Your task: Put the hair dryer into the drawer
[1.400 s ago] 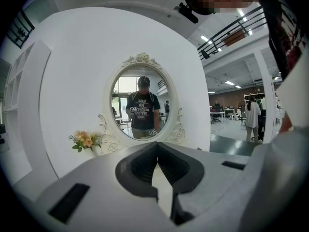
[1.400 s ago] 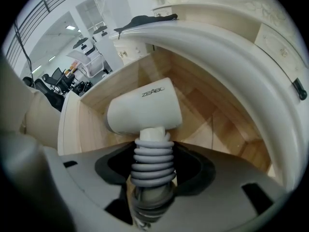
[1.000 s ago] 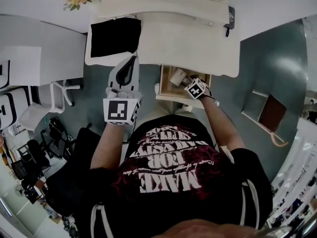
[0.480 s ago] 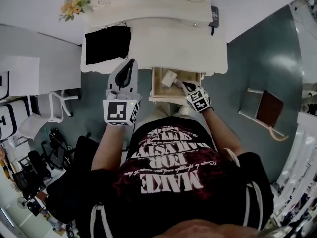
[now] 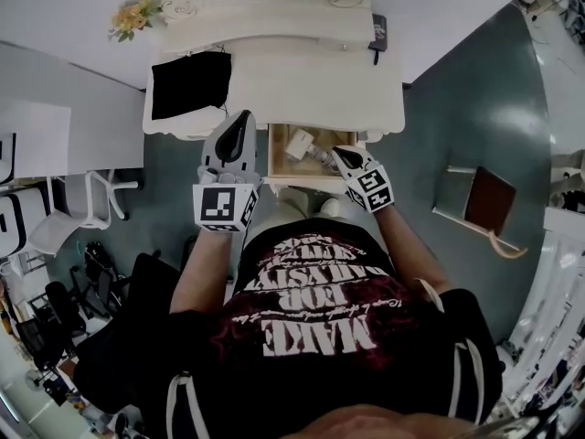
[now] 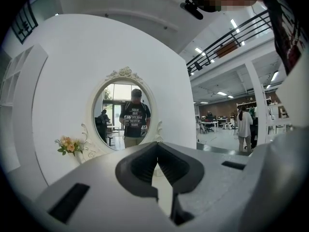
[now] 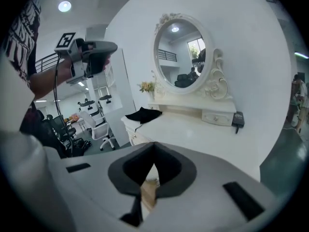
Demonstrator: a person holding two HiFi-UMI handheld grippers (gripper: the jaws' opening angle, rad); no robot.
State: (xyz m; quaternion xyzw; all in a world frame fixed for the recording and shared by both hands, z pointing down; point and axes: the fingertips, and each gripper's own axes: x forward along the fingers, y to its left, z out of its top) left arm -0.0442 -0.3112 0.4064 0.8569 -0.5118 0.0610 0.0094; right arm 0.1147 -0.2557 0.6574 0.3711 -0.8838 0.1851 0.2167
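Obs.: white plastic hair dryer (image 5: 300, 143) lies inside the open wood-lined drawer (image 5: 274, 160), which is pulled out from under the front edge of the white ornate desk (image 5: 311, 76), about mid-span. The dryer's body is toward the drawer's left wall and its handle end points right. Nothing else can be made out in the drawer.

Right gripper (image 5: 341, 157): fingers pressed together with nothing between them. Its own view shows only drawer wood and a pale patch through the gap below the tips. It hovers just over the drawer's front right corner, close beside the dryer's handle end. Whether it touches the handle cannot be told.

Left gripper (image 5: 238, 122): fingers likewise pressed together and empty. It is held upright off the front edge of the desk, just left of the drawer. Judged to be parked there to keep clear of the drawer mouth while the right side works.

Desk top: black folded cloth (image 5: 190, 83) at the left edge, small black device (image 5: 377, 33) at the back right corner, yellow flower sprig (image 5: 137, 14) at the back left corner. None is near the drawer.

Judgement: placing looks complete, and the drawer stands open.
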